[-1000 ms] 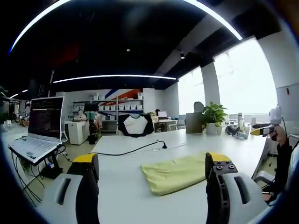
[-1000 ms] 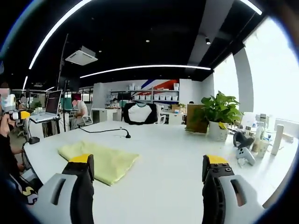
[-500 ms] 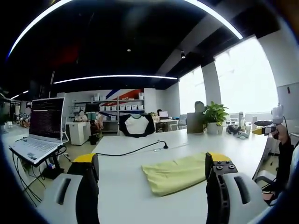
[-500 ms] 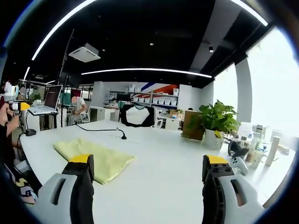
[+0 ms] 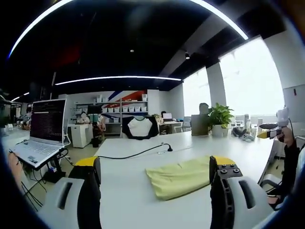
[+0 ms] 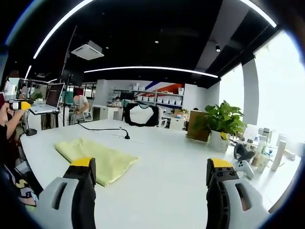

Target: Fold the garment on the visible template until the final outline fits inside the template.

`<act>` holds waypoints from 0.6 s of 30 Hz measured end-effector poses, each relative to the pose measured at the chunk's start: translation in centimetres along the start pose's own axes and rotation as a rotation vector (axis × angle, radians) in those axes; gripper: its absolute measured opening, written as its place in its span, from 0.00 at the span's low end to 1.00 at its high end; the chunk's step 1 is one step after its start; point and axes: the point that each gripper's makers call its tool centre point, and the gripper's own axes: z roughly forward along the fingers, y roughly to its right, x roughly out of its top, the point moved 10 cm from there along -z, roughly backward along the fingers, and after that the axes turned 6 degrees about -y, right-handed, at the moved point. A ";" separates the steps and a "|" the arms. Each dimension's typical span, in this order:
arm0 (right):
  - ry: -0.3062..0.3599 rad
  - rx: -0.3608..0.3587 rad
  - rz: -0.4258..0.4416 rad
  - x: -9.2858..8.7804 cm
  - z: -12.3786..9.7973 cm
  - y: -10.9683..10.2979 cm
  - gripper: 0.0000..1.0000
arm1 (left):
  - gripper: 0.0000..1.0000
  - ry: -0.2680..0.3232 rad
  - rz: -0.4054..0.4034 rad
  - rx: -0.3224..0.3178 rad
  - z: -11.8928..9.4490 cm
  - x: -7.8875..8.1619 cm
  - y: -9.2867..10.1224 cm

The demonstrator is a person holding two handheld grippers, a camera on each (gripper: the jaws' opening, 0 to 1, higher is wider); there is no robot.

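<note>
Flat on the long white table (image 5: 128, 200), folded yellow cloth garment (image 5: 178, 175), just ahead of the left gripper (image 5: 155, 168) toward its right jaw. Thin black cable (image 5: 136, 153) snaking beyond it. Open laptop on a stand (image 5: 40, 131) off left. From the right gripper (image 6: 148, 168), garment (image 6: 95, 160) ahead-left, potted green plant (image 6: 220, 121) further right.
</note>
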 end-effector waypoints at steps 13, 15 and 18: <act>0.007 -0.011 -0.005 0.7 0.0 0.5 0.99 | 1.00 0.004 0.003 -0.003 0.4 0.6 0.2; 0.006 -0.009 -0.004 0.7 0.2 0.6 0.99 | 1.00 0.005 0.005 -0.001 0.5 0.7 0.1; 0.000 -0.006 -0.005 0.7 0.4 0.6 0.99 | 1.00 0.003 0.006 -0.001 0.6 0.8 0.0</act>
